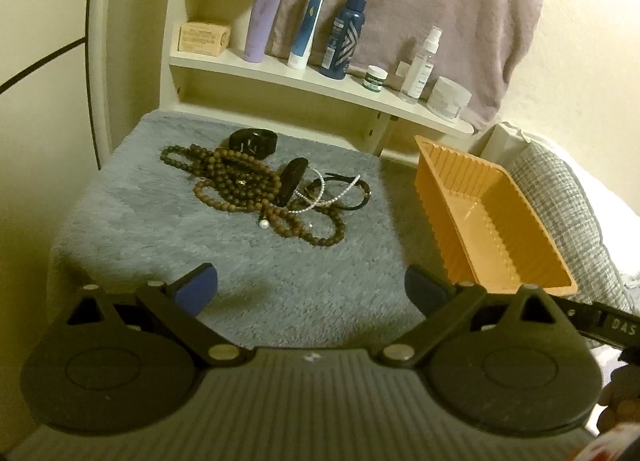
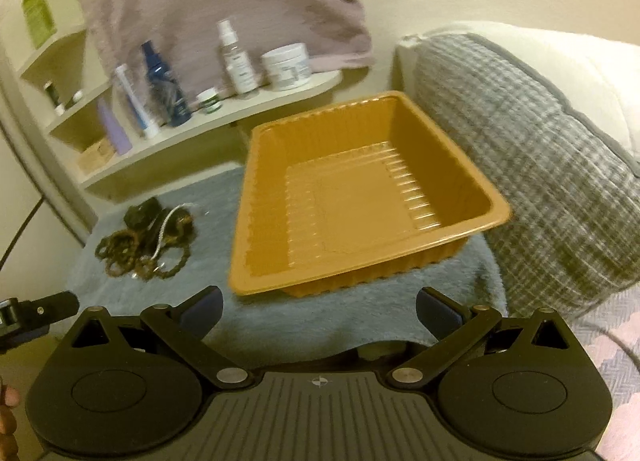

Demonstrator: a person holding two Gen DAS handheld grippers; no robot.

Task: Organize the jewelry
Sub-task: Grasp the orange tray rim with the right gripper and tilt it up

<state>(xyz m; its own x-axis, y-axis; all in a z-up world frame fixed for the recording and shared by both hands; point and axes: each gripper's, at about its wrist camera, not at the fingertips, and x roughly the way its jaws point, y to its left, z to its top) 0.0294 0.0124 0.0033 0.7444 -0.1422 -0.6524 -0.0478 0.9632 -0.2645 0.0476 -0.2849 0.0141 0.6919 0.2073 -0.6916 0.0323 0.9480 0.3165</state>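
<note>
A tangled pile of jewelry [image 1: 256, 189] lies on a grey fluffy mat [image 1: 168, 229]: brown bead necklaces, a white pearl strand, black bands. It also shows blurred in the right wrist view [image 2: 148, 245]. An empty orange plastic tray [image 1: 492, 221] stands on the mat to the right of the pile; in the right wrist view the tray [image 2: 360, 189] is straight ahead. My left gripper [image 1: 312, 289] is open and empty, short of the pile. My right gripper [image 2: 320, 313] is open and empty, just in front of the tray's near edge.
A cream shelf [image 1: 280, 73] behind the mat holds bottles, tubes and jars. A mauve cloth [image 1: 420, 1] hangs above it. A grey checked cushion [image 2: 540, 165] lies right of the tray. The left gripper's side [image 2: 36, 313] shows at the right view's left edge.
</note>
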